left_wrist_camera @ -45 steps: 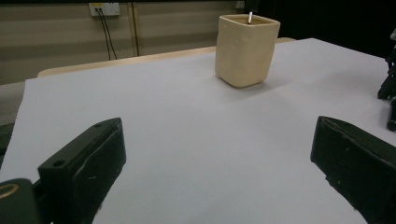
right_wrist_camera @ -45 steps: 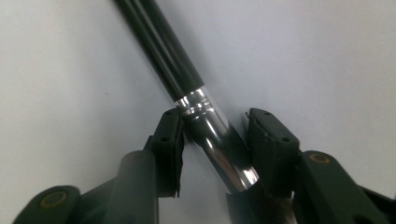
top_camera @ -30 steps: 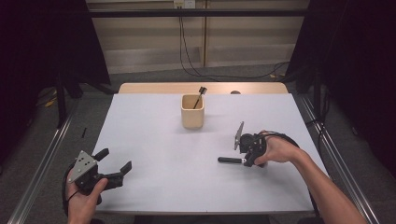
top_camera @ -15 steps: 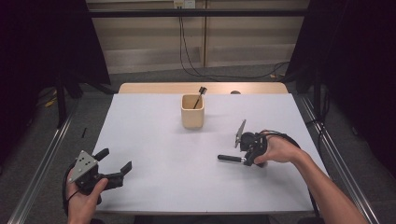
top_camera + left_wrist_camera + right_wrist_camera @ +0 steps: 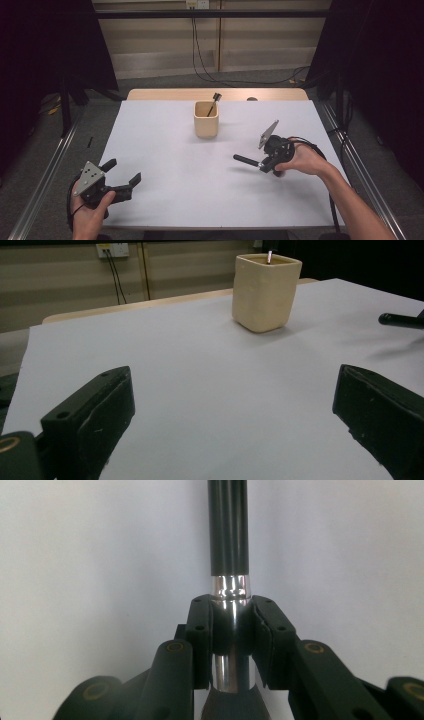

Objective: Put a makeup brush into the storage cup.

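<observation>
My right gripper (image 5: 264,164) hovers over the right half of the white table (image 5: 165,150), shut on a black-handled brush (image 5: 246,160) that points left. In the right gripper view the pads clamp the brush's silver ferrule (image 5: 229,587), and the black handle (image 5: 228,530) runs straight up from my right gripper (image 5: 231,625). A beige square cup (image 5: 206,119) stands at the table's far middle with another dark brush (image 5: 215,100) leaning in it. My left gripper (image 5: 123,171) rests open near the front left corner, nothing between its jaws. The left gripper view faces the cup (image 5: 265,292) beyond my left gripper (image 5: 235,410).
A wooden table edge (image 5: 160,94) shows behind the white sheet. Metal rails (image 5: 50,175) run along both sides of the table on the floor. Cables (image 5: 200,55) hang down the back wall. The right gripper's cable (image 5: 310,146) loops over the wrist.
The right gripper with the brush has shifted slightly, its handle tip a little higher. The left gripper has stayed where it was.
</observation>
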Tool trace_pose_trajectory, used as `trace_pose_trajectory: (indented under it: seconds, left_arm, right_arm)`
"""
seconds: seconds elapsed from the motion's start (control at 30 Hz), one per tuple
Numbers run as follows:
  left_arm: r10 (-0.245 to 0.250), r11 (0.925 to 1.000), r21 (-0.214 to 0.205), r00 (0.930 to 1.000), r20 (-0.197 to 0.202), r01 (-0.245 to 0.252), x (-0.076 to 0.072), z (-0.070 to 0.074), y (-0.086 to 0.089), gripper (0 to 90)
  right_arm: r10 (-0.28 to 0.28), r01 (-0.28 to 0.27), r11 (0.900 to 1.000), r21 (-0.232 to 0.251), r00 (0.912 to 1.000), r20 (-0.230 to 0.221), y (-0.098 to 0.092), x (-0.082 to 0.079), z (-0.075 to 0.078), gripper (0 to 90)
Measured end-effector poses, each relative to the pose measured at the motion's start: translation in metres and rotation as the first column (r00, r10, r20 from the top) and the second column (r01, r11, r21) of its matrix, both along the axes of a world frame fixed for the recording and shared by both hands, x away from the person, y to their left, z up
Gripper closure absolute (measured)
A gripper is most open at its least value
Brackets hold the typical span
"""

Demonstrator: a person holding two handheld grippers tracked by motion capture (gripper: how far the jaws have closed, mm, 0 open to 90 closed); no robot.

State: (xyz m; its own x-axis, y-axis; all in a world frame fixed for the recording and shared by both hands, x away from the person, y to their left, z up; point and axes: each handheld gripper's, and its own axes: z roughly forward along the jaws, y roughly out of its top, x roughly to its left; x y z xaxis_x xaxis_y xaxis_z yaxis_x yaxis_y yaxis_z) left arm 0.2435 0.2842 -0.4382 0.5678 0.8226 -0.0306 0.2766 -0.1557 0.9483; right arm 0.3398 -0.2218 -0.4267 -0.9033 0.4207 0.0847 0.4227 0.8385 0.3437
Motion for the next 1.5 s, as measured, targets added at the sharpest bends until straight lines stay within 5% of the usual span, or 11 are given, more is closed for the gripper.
trace_pose_trajectory:
  seconds: [0.17, 0.4, 0.67, 0.73, 1.2, 1.3, 1.37, 1.5]
  left_arm:
    - [0.004, 1.0, 0.0, 1.0, 0.0, -0.004, 0.0, 0.0, 0.0, 3.3]
    - [0.002, 1.0, 0.0, 1.0, 0.0, -0.002, 0.0, 0.0, 0.0, 3.3]
    - [0.0, 1.0, 0.005, 1.0, 0.0, 0.0, -0.001, 0.0, -0.001, 3.3]
    - [0.003, 1.0, 0.008, 1.0, 0.001, -0.003, -0.001, 0.0, 0.0, 3.3]
    - [-0.009, 0.9999, 0.007, 0.9999, 0.005, 0.009, -0.002, 0.001, -0.002, 3.3]
    - [-0.02, 0.9998, 0.004, 0.9998, 0.005, 0.02, -0.002, 0.001, -0.003, 3.3]
    - [-0.021, 0.9998, -0.001, 0.9998, 0.004, 0.021, -0.003, 0.001, -0.004, 3.3]
    - [-0.022, 0.9996, -0.017, 0.9997, 0.007, 0.022, -0.004, 0.003, -0.004, 3.3]
  right_arm:
    - [-0.045, 0.04, 0.9952, 0.089, 0.9974, 0.057, -0.003, -0.005, 0.006, 71.8]
    - [-0.129, 0.109, 0.9758, 0.189, 0.987, 0.096, -0.004, -0.014, 0.008, 71.8]
    - [-0.25, 0.193, 0.9324, 0.306, 0.9554, 0.158, -0.006, -0.017, 0.004, 71.8]
    - [-0.288, 0.218, 0.9123, 0.347, 0.9431, 0.166, -0.007, -0.019, 0.004, 71.8]
    - [-0.395, 0.23, 0.8148, 0.532, 0.8918, 0.22, -0.016, -0.027, 0.001, 71.8]
    - [-0.395, 0.213, 0.8033, 0.556, 0.8896, 0.23, -0.016, -0.03, 0.001, 71.8]
    - [-0.403, 0.209, 0.8012, 0.561, 0.8808, 0.248, -0.015, -0.033, 0.002, 71.8]
    - [-0.4, 0.204, 0.7922, 0.575, 0.8852, 0.237, -0.014, -0.036, -0.001, 71.8]
